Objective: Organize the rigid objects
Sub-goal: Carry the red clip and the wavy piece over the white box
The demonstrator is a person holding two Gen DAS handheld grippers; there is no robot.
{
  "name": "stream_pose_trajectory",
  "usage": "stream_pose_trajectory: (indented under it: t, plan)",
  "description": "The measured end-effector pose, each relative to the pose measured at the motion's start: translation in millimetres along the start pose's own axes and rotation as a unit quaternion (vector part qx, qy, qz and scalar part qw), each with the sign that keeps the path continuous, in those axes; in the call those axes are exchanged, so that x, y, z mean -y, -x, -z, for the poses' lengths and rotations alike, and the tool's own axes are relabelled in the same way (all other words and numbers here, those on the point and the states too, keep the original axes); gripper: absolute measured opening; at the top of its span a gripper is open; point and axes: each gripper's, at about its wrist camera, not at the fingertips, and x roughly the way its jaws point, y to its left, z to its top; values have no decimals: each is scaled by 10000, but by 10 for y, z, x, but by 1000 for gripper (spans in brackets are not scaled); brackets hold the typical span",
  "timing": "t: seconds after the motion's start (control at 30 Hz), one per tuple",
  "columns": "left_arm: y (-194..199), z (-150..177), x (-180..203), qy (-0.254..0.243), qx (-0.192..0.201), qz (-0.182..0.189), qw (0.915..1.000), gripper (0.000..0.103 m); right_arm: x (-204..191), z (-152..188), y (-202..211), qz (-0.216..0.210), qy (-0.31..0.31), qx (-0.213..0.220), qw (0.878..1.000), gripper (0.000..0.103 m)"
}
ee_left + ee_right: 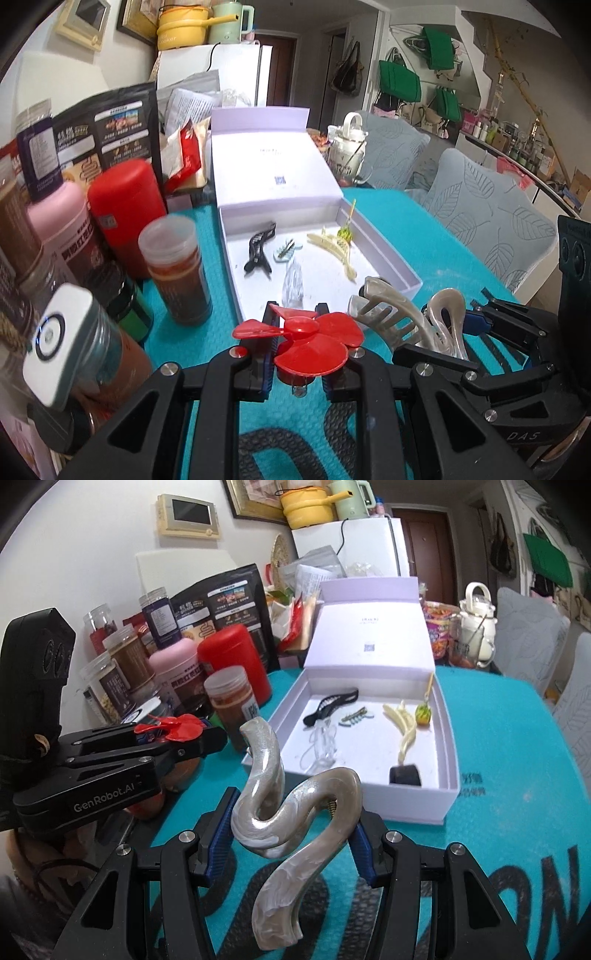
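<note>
Teal matting covers our counter (517,760), jars crowded along its left edge. Several clips already lie in the open lavender box (448,760) at the counter's middle. Two remain in hand: our left tongs (295,341) are clamped on a red flower clip (306,339), our right tongs (291,834) on a pearly claw clip (291,805), both just short of the box's near edge.
</note>
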Motion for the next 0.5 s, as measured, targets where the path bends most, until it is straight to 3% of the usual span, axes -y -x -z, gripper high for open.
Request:
stream_pose_trajectory:
  t: [0.5]
  plan:
    - [-94, -483, 119, -169, 285, 144, 9993, 19, 222, -497, 66, -46, 165, 236, 9996, 54]
